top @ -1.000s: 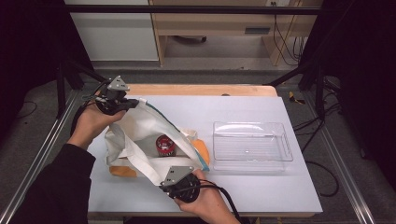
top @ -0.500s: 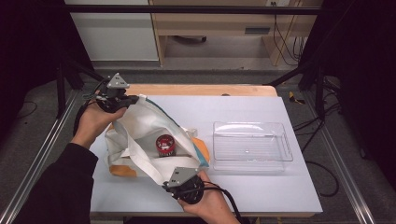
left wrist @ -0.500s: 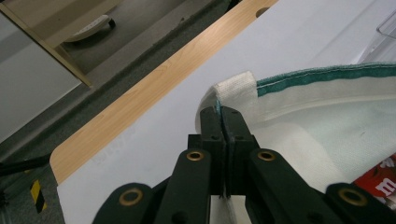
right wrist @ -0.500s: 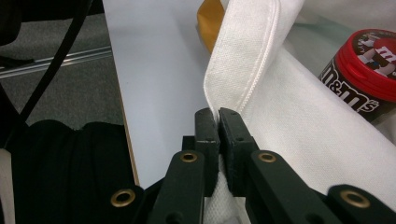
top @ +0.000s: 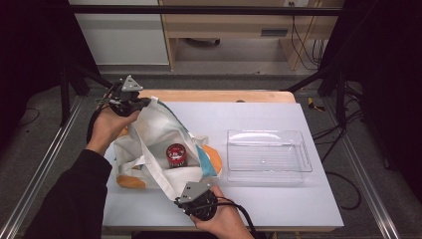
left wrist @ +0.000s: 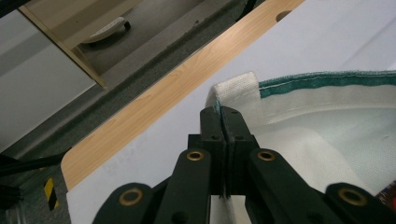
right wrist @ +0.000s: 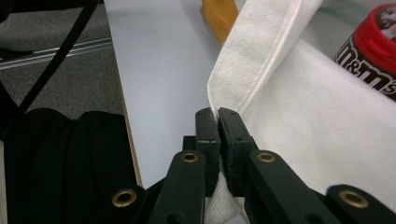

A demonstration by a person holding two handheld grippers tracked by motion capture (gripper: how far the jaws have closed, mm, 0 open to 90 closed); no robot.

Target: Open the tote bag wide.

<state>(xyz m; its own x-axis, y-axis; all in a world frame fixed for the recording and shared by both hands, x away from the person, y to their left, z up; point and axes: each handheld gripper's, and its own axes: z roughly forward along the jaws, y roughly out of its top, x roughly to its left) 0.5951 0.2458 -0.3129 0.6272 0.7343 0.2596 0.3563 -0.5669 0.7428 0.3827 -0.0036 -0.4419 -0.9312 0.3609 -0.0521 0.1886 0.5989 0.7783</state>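
Observation:
A white cloth tote bag (top: 154, 144) with a teal rim and orange corners lies on the white table, its mouth held wide. My left gripper (top: 142, 103) is shut on the bag's far rim (left wrist: 233, 93) beside a strap end. At the table's front edge my right gripper (top: 181, 196) is shut on the near rim (right wrist: 243, 70), close to a white strap. A red-lidded M&M's tub (top: 176, 155) stands inside the bag, and the right gripper view shows its lid (right wrist: 378, 32) at the upper right.
An empty clear plastic tray (top: 267, 156) sits on the table to the right of the bag. A wooden strip (top: 219, 95) borders the table's far edge. Metal frame rails run along both sides.
The left gripper has lifted the far rim slightly away and the right gripper has pulled the near rim toward the front edge, so the bag's mouth stands wider.

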